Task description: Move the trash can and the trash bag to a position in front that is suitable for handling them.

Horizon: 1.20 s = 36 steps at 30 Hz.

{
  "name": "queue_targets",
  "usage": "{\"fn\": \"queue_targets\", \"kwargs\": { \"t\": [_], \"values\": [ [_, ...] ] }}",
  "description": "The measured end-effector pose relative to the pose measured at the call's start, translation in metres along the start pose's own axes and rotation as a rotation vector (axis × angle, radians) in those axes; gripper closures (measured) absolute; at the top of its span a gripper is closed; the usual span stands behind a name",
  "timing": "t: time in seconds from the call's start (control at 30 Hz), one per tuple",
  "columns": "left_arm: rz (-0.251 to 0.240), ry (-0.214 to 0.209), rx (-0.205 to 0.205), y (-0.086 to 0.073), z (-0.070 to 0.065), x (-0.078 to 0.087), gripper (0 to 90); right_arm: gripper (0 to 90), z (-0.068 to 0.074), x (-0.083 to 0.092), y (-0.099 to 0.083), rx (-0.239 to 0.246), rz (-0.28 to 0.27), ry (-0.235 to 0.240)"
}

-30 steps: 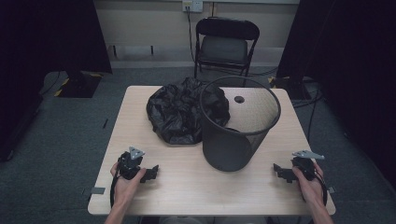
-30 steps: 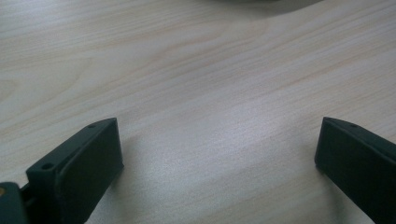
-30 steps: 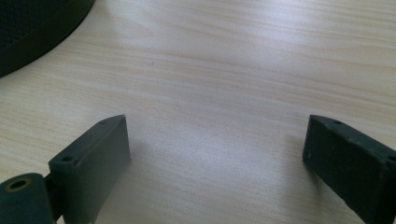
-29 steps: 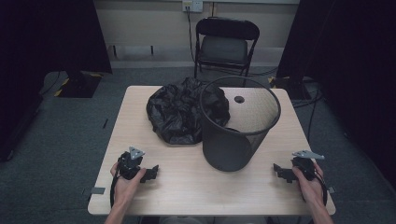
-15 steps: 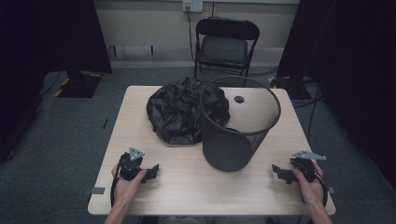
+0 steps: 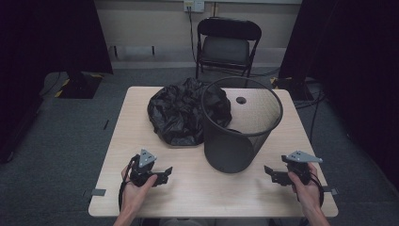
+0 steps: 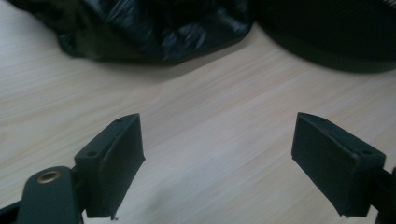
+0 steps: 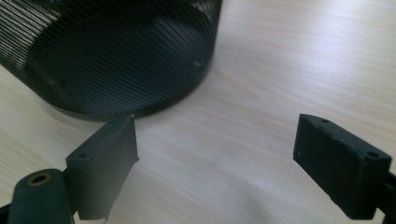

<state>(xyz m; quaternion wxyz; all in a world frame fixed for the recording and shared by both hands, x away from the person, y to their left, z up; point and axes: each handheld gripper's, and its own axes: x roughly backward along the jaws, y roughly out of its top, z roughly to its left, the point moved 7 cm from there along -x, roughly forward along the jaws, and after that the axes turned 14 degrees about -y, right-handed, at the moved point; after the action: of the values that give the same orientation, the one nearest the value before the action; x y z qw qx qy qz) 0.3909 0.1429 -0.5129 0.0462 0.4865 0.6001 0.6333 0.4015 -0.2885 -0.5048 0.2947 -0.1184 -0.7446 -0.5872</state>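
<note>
- The bin bag (image 6: 181,113), a crumpled black heap, is lying on the far half of the table (image 6: 141,122), touching the left side of the mesh bin (image 6: 237,129), which is standing upright mid-table. From the high view we are holding the left gripper (image 6: 165,173) and the right gripper (image 6: 269,173) near the table's near edge, well apart from both things, each pointing inward.
- In the left gripper view we are looking over bare wood toward the bag (image 7: 140,28), with the bin's base (image 7: 327,37) at the upper right. The jaws have just been closing a little, yet they are standing wide apart with nothing between them.
- In the right gripper view we are facing the bin's lower wall (image 8: 112,56); the jaws are gaping, holding nothing.
- We judge we are just starting the approach: nothing is grasped. Next, the left gripper is needing to reach forward to pinch a fold of the bag, while the right is steadying the bin.
</note>
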Motion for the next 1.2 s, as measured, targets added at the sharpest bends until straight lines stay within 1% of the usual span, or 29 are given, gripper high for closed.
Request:
{"fn": "queue_targets", "kwargs": {
  "t": [0.03, 0.07, 0.23, 0.27, 0.3, 0.37, 0.43, 0.5, 0.53, 0.57, 0.6, 0.63, 0.67, 0.73, 0.8, 0.83, 0.87, 0.9, 0.93, 0.97, 1.0, 1.03, 1.07, 1.1, 1.13, 1.17, 1.2],
  "values": [
    [-0.013, -0.018, 0.004, 0.004, -0.004, 0.0, 16.4, 12.8, 0.0, 0.0, 0.0, 0.0, 0.0, 0.0],
    [-0.024, -0.033, -0.002, 0.009, -0.007, -0.001, 16.3, 12.8, 0.002, 0.002, 0.003, 0.003, -0.009, 0.005],
    [-0.077, -0.07, -0.029, 0.035, -0.02, -0.001, 16.3, 12.8, 0.006, 0.012, 0.022, 0.011, -0.052, 0.022],
    [-0.087, -0.072, -0.029, 0.045, -0.023, -0.003, 16.2, 12.9, 0.004, 0.013, 0.027, 0.007, -0.065, 0.008],
    [-0.087, -0.072, -0.029, 0.045, -0.023, -0.003, 15.9, 12.9, 0.004, 0.013, 0.027, 0.007, -0.065, 0.008],
    [-0.097, -0.073, -0.021, 0.054, -0.024, -0.008, 15.9, 13.2, -0.002, 0.015, 0.035, -0.015, -0.08, -0.007],
    [-0.09, -0.098, -0.012, 0.061, -0.024, -0.016, 15.7, 13.1, -0.008, 0.015, 0.042, -0.025, -0.092, -0.019],
    [-0.091, -0.116, -0.007, 0.069, -0.023, -0.023, 15.7, 13.0, -0.01, 0.014, 0.047, -0.016, -0.094, -0.022],
    [-0.094, -0.118, -0.003, 0.073, -0.022, -0.026, 15.8, 13.0, -0.011, 0.013, 0.049, -0.005, -0.091, -0.023],
    [-0.097, -0.116, -0.002, 0.078, -0.02, -0.029, 15.7, 13.0, -0.012, 0.012, 0.052, -0.006, -0.093, -0.02],
    [-0.104, -0.122, 0.002, 0.083, -0.02, -0.032, 15.8, 12.9, -0.014, 0.011, 0.055, -0.021, -0.099, -0.017],
    [-0.101, -0.127, 0.001, 0.087, -0.019, -0.034, 15.8, 13.0, -0.019, 0.008, 0.06, -0.039, -0.101, -0.02],
    [-0.105, -0.127, 0.009, 0.091, -0.018, -0.037, 15.8, 13.1, -0.022, 0.005, 0.062, -0.046, -0.099, -0.027],
    [-0.112, -0.127, -0.005, 0.1, -0.019, -0.043, 15.8, 13.4, -0.029, -0.002, 0.068, -0.056, -0.095, -0.044],
    [-0.117, -0.136, -0.028, 0.11, -0.021, -0.05, 15.8, 13.3, -0.033, -0.008, 0.074, -0.069, -0.088, -0.033],
    [-0.123, -0.14, -0.026, 0.113, -0.021, -0.052, 15.8, 13.2, -0.037, -0.012, 0.078, -0.069, -0.093, -0.042],
    [-0.127, -0.144, -0.024, 0.118, -0.02, -0.055, 15.8, 13.8, -0.039, -0.015, 0.079, -0.082, -0.093, -0.051],
    [-0.142, -0.151, -0.012, 0.122, -0.019, -0.057, 15.9, 13.8, -0.042, -0.018, 0.082, -0.101, -0.1, -0.05],
    [-0.163, -0.166, 0.013, 0.127, -0.018, -0.059, 16.3, 13.7, -0.044, -0.022, 0.084, -0.12, -0.098, -0.042],
    [-0.171, -0.168, 0.021, 0.13, -0.016, -0.061, 16.6, 13.6, -0.045, -0.024, 0.086, -0.128, -0.106, -0.04],
    [-0.175, -0.153, 0.027, 0.134, -0.013, -0.064, 16.6, 13.4, -0.046, -0.025, 0.089, -0.121, -0.114, -0.049],
    [-0.176, -0.146, 0.022, 0.136, -0.013, -0.066, 16.4, 13.4, -0.047, -0.028, 0.092, -0.116, -0.121, -0.064],
    [-0.17, -0.142, 0.012, 0.139, -0.012, -0.069, 16.3, 13.4, -0.047, -0.029, 0.095, -0.118, -0.125, -0.064],
    [-0.161, -0.129, 0.002, 0.141, -0.011, -0.072, 17.3, 13.4, -0.048, -0.034, 0.1, -0.14, -0.145, -0.062],
    [-0.153, -0.099, -0.025, 0.144, -0.008, -0.075, 17.3, 13.4, -0.048, -0.034, 0.1, -0.14, -0.145, -0.062],
    [-0.152, -0.086, -0.049, 0.146, -0.006, -0.078, 17.1, 13.4, -0.049, -0.037, 0.102, -0.142, -0.139, -0.055],
    [-0.157, -0.093, -0.04, 0.147, -0.003, -0.08, 17.1, 13.4, -0.049, -0.039, 0.104, -0.145, -0.139, -0.054]
  ]
}}
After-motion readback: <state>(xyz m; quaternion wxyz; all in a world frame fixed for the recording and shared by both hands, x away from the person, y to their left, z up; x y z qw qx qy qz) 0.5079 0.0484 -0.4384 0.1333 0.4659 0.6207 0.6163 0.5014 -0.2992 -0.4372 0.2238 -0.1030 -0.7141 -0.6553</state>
